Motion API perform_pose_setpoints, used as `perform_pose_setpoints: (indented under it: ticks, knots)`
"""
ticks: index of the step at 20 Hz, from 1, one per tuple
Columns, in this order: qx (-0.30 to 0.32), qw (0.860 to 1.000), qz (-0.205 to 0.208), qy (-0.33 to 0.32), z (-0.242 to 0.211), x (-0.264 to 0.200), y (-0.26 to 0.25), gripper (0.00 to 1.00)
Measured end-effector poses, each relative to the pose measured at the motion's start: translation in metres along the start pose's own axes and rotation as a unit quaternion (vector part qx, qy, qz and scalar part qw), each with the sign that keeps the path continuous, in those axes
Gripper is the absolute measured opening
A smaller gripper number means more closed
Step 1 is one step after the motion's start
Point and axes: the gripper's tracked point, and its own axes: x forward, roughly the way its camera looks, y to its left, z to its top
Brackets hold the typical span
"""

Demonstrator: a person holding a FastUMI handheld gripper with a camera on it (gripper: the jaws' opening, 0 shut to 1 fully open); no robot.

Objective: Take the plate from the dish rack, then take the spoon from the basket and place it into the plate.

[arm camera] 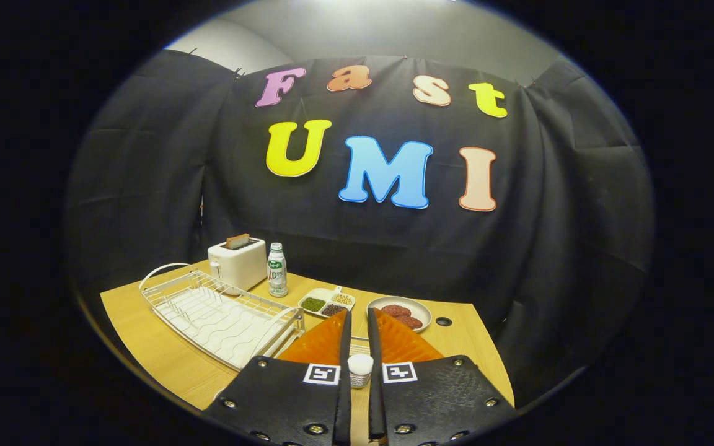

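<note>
My gripper (359, 313) hangs above the wooden table (165, 359), its fingers close together and nearly parallel. A small white piece (360, 367), which looks like the end of the spoon's handle, is pinched in the narrow gap between them. The rest of the spoon is hidden. The white wire dish rack (220, 316) lies left of the fingers and holds no plate. A sliver of white rim (219, 394) peeks out beside the left finger; I cannot tell whether it is the plate. A pale striped surface (360, 339) shows through the gap.
Just beyond the fingertips stand a small dish (419, 310) with reddish-brown pieces and a divided tray (327, 301) of grains. A white toaster (237, 263) with toast and a bottle (277, 271) stand behind the rack. The table's right edge is near.
</note>
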Motion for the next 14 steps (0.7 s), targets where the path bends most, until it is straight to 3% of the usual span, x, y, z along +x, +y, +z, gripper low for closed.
perform_pose_setpoints:
  ticks: [5, 14]
  knots:
    - [0.008, 1.000, 0.007, 0.018, -0.002, -0.019, 0.020, 0.11]
    - [0.035, 0.993, 0.052, 0.096, -0.054, -0.025, 0.062, 0.11]
